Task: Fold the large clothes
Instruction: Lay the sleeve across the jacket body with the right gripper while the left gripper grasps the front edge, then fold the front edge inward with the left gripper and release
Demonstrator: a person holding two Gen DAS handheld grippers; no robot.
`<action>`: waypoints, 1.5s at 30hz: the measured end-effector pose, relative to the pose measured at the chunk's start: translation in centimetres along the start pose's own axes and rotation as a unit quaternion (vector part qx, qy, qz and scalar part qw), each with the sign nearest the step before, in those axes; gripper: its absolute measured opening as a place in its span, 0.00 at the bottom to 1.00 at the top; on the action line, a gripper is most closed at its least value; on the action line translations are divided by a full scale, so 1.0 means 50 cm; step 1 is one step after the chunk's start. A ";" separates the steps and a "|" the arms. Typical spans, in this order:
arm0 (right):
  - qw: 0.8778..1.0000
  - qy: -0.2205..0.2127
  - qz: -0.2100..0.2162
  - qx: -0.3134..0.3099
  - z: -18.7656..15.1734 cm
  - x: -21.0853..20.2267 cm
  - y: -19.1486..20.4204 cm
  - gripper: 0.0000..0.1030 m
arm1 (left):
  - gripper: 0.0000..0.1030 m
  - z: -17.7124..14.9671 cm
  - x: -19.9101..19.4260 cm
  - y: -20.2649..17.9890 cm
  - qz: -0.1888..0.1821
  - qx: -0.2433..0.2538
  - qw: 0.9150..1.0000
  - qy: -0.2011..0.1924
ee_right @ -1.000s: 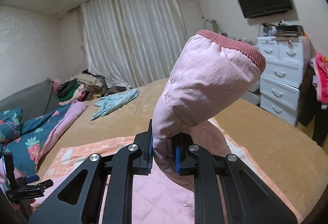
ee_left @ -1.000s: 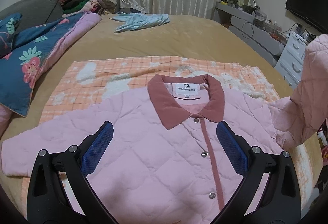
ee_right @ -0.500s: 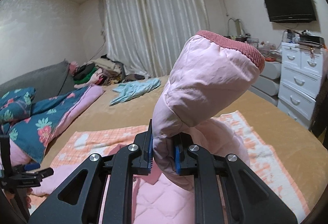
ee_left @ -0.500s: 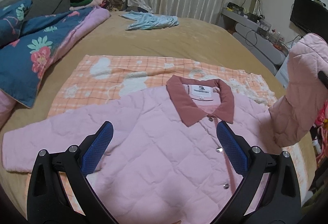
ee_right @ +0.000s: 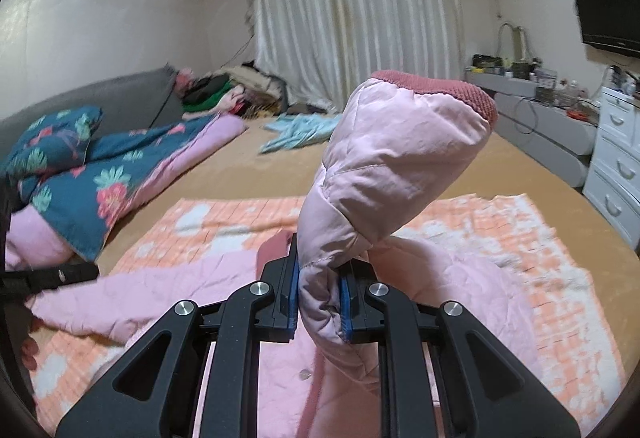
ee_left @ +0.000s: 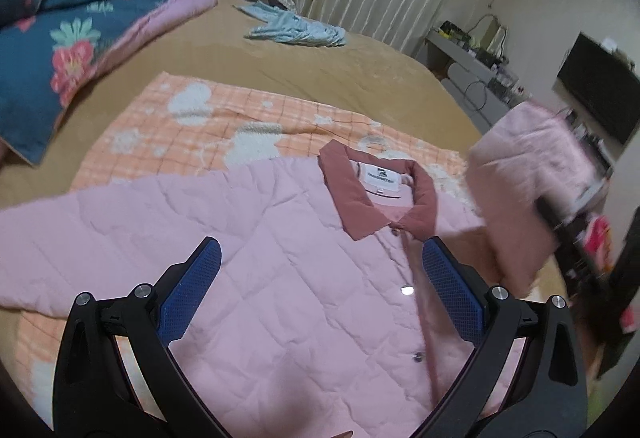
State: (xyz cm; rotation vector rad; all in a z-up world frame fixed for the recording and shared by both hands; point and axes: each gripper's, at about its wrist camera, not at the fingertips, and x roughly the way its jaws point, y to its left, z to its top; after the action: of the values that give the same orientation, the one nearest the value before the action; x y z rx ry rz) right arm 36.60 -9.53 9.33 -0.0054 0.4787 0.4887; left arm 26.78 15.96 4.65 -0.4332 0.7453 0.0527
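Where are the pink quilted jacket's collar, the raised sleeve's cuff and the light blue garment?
dusty-red collar point(ee_left: 352, 197), left wrist view, left flap.
ribbed cuff point(ee_right: 444, 87), right wrist view, top edge.
light blue garment point(ee_left: 296, 29), left wrist view, middle.

Both tools are built alike: the left gripper point(ee_left: 322, 290) has two matte black arms with long triangular cut-outs, each arm joined by round silver screw heads. Its fingers point(ee_left: 188, 294) carry flat blue pads with a fine diamond-grid texture. The right gripper point(ee_right: 319, 302) shows the same black angular frame, four silver screws across its near side, and thin blue pads edging its black fingers point(ee_right: 286, 298).
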 end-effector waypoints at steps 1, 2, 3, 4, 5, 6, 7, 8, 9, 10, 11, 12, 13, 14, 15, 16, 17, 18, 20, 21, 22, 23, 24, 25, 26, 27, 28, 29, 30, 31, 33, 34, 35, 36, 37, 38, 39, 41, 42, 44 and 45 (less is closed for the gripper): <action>1.000 0.008 0.004 -0.007 -0.010 0.013 0.016 0.14 | 0.92 -0.001 0.003 0.010 -0.015 -0.013 1.000 0.005; 1.000 0.014 0.006 -0.015 -0.021 0.026 0.033 0.14 | 0.92 -0.002 0.005 0.015 -0.022 -0.022 0.999 0.007; 1.000 0.018 0.007 -0.019 -0.027 0.033 0.040 0.14 | 0.92 -0.003 0.006 0.017 -0.026 -0.025 0.999 0.008; 0.999 0.025 0.009 -0.026 -0.039 0.044 0.053 0.14 | 0.92 -0.004 0.007 0.020 -0.029 -0.029 0.999 0.009; 0.999 0.032 0.011 -0.032 -0.048 0.055 0.065 0.14 | 0.92 -0.006 0.009 0.023 -0.030 -0.031 0.999 0.009; 0.998 0.038 0.013 -0.038 -0.059 0.062 0.073 0.15 | 0.92 -0.006 0.011 0.024 -0.031 -0.031 0.999 0.010; 0.998 0.045 0.014 -0.044 -0.071 0.072 0.083 0.15 | 0.92 -0.007 0.013 0.026 -0.036 -0.033 0.999 0.011; 0.997 0.052 0.016 -0.048 -0.082 0.081 0.092 0.15 | 0.92 -0.008 0.015 0.027 -0.042 -0.037 0.998 0.013; 0.997 0.060 0.018 -0.053 -0.092 0.089 0.099 0.15 | 0.92 -0.008 0.019 0.031 -0.054 -0.043 0.997 0.018; 0.996 0.070 0.020 -0.060 -0.107 0.100 0.108 0.15 | 0.92 -0.010 0.027 0.038 -0.075 -0.058 0.995 0.027; 0.995 0.077 0.021 -0.063 -0.116 0.108 0.114 0.16 | 0.92 -0.012 0.035 0.048 -0.091 -0.073 0.993 0.035; 0.994 0.086 0.024 -0.066 -0.125 0.115 0.119 0.16 | 0.92 -0.013 0.041 0.053 -0.098 -0.083 0.991 0.040; 0.992 0.097 0.026 -0.070 -0.139 0.125 0.126 0.16 | 0.92 -0.017 0.050 0.059 -0.103 -0.093 0.989 0.044; 0.991 0.105 0.029 -0.075 -0.151 0.132 0.133 0.17 | 0.92 -0.018 0.054 0.061 -0.104 -0.096 0.989 0.046; 0.990 0.113 0.033 -0.079 -0.162 0.138 0.137 0.18 | 0.92 -0.022 0.060 0.063 -0.104 -0.098 0.989 0.048; 0.988 0.121 0.037 -0.086 -0.175 0.143 0.146 0.20 | 0.92 -0.025 0.066 0.065 -0.107 -0.102 0.988 0.052; 0.987 0.124 0.041 -0.091 -0.186 0.147 0.154 0.22 | 0.92 -0.029 0.071 0.066 -0.115 -0.108 0.986 0.056; 0.986 0.130 0.046 -0.096 -0.194 0.150 0.162 0.25 | 0.92 -0.033 0.076 0.067 -0.121 -0.113 0.984 0.060; 0.982 0.143 0.051 -0.111 -0.214 0.158 0.182 0.29 | 0.92 -0.041 0.087 0.073 -0.135 -0.126 0.980 0.071; 0.981 0.147 0.054 -0.115 -0.216 0.160 0.186 0.32 | 0.92 -0.045 0.094 0.076 -0.139 -0.132 0.979 0.075; 0.979 0.154 0.058 -0.118 -0.225 0.164 0.194 0.33 | 0.92 -0.051 0.104 0.079 -0.145 -0.140 0.976 0.083; 0.978 0.158 0.061 -0.119 -0.230 0.166 0.196 0.38 | 0.92 -0.055 0.111 0.082 -0.147 -0.145 0.974 0.088; 0.978 0.162 0.065 -0.117 -0.236 0.170 0.197 0.42 | 0.92 -0.060 0.119 0.083 -0.147 -0.150 0.973 0.093; 0.977 0.167 0.071 -0.114 -0.240 0.170 0.200 0.46 | 0.92 -0.065 0.128 0.085 -0.149 -0.155 0.972 0.100; 0.976 0.172 0.078 -0.109 -0.243 0.170 0.200 0.56 | 0.92 -0.073 0.141 0.086 -0.152 -0.161 0.969 0.110; 0.975 0.178 0.086 -0.104 -0.245 0.169 0.202 0.62 | 0.92 -0.080 0.152 0.088 -0.157 -0.170 0.965 0.120; 0.973 0.182 0.091 -0.105 -0.249 0.166 0.205 0.64 | 0.92 -0.091 0.169 0.089 -0.169 -0.182 0.959 0.134; 0.972 0.184 0.093 -0.109 -0.250 0.161 0.207 0.67 | 0.92 -0.098 0.182 0.088 -0.175 -0.189 0.955 0.144; 0.971 0.186 0.098 -0.111 -0.251 0.156 0.207 0.70 | 0.92 -0.105 0.194 0.087 -0.177 -0.195 0.952 0.153; 0.971 0.187 0.106 -0.108 -0.250 0.146 0.201 0.71 | 0.91 -0.115 0.208 0.083 -0.177 -0.195 0.951 0.164; 0.971 0.186 0.118 -0.098 -0.247 0.128 0.184 0.71 | 0.84 -0.126 0.222 0.076 -0.161 -0.184 0.954 0.172; 0.971 0.184 0.120 -0.090 -0.243 0.118 0.168 0.71 | 0.66 -0.130 0.228 0.071 -0.157 -0.178 0.956 0.174; 0.973 0.183 0.117 -0.082 -0.240 0.107 0.148 0.72 | 0.52 -0.135 0.232 0.064 -0.156 -0.171 0.957 0.175; 0.974 0.182 0.111 -0.076 -0.236 0.097 0.126 0.72 | 0.46 -0.136 0.236 0.059 -0.149 -0.163 0.960 0.175; 0.976 0.180 0.101 -0.072 -0.234 0.091 0.111 0.72 | 0.29 -0.138 0.238 0.051 -0.130 -0.144 0.966 0.170; 0.978 0.177 0.088 -0.068 -0.230 0.084 0.089 0.72 | 0.19 -0.138 0.238 0.047 -0.118 -0.132 0.970 0.165; 0.981 0.174 0.069 -0.060 -0.225 0.078 0.058 0.72 | 0.17 -0.136 0.235 0.043 -0.108 -0.117 0.975 0.157; 0.983 0.173 0.039 -0.046 -0.218 0.073 0.011 0.72 | 0.13 -0.130 0.228 0.042 -0.095 -0.096 0.980 0.143; 0.984 0.172 0.019 -0.031 -0.211 0.071 -0.025 0.72 | 0.13 -0.124 0.224 0.039 -0.086 -0.085 0.983 0.136; 0.985 0.172 -0.003 -0.007 -0.204 0.073 -0.075 0.72 | 0.13 -0.108 0.211 0.032 -0.060 -0.053 0.990 0.116; 0.984 0.176 -0.016 0.007 -0.201 0.075 -0.101 0.73 | 0.13 -0.103 0.211 0.032 -0.051 -0.046 0.991 0.111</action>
State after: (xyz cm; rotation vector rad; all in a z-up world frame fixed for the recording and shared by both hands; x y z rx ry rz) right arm 37.37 -13.47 -1.84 -0.0876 0.8280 0.4546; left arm 30.94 14.25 -6.29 -0.5703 0.9409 -0.0591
